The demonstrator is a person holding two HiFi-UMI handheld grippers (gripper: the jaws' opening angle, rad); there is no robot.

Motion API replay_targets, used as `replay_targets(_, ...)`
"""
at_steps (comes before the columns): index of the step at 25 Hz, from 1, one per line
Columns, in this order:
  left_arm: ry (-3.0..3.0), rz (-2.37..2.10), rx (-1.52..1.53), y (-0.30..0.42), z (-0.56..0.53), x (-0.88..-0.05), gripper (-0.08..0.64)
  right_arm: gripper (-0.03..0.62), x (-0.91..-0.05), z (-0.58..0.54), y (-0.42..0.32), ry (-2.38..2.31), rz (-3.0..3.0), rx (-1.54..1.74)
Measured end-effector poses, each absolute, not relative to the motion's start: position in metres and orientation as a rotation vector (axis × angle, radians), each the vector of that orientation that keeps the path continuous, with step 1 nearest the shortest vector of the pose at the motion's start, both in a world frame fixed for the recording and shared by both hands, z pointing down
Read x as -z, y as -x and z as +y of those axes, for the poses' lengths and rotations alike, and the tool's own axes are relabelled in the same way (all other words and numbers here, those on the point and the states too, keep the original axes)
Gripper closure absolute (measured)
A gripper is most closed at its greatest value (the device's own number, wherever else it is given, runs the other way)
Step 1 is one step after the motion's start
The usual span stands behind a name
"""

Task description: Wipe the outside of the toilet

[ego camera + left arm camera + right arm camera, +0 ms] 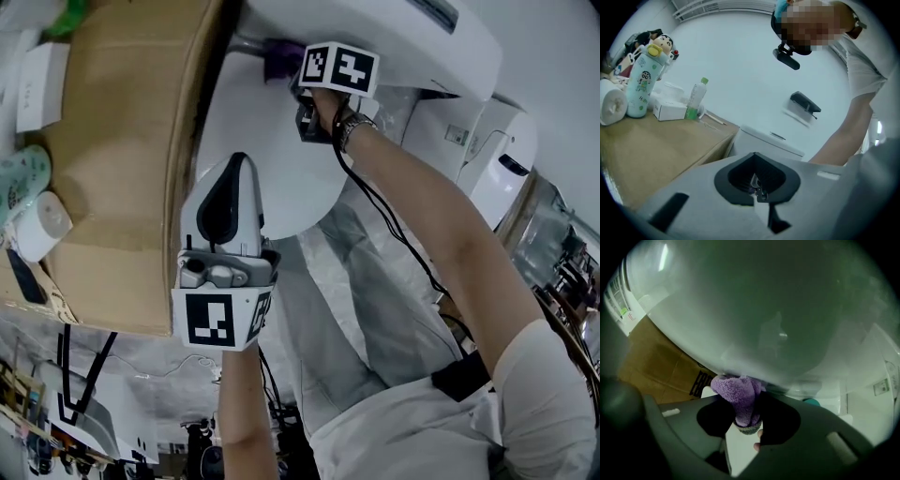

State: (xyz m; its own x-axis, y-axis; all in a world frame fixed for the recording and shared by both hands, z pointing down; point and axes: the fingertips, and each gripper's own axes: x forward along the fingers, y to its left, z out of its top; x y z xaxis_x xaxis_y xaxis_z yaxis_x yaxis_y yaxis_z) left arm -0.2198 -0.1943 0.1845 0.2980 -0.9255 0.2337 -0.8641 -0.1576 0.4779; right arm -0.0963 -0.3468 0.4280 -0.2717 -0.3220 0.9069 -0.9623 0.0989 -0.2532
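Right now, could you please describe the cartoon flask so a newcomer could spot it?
Start at the brown cardboard box beside the toilet. On it, between a paper roll and a clear green-capped bottle, stands the pale mint flask; only it has a cartoon-figure lid.

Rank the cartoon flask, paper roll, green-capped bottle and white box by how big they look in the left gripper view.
1. cartoon flask
2. paper roll
3. green-capped bottle and white box: too alike to rank.
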Motion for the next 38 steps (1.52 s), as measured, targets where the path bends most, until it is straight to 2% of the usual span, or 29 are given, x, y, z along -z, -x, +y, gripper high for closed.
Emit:
replay_targets(18,-1.935,-1.742,0.187,0.103,-0.186,-0.172,0.554,0.451,-0.433,-0.32,-0.091,-1.236,-1.643,-1.134)
replay_targets(25,-1.839,-1.839,0.212,0.086,-0.161,-0.169,0.554,0.456,-0.443,-0.318,-0.171,-1.418,-1.515,-1.184)
replay_targets(30,-1.763,-1.884,0.24,0.085,-0.137,-0.177,0.554,0.457,-0.427,-0.328,-0.231,-1.388,-1.534,-0.998)
replay_targets(33,-1.735,-1.899,0.252,0.097,-0.125,-0.181,0.554,0.457,-0.422,-0.315,-0.22,-1.241,-1.614,-0.88)
replay_targets(38,-1.726,-1.932,0.254,0.133,-0.107,-0.186,0.554,0.457,-0.421,-0.282,-0.114,-0.948,-1.822,-0.817)
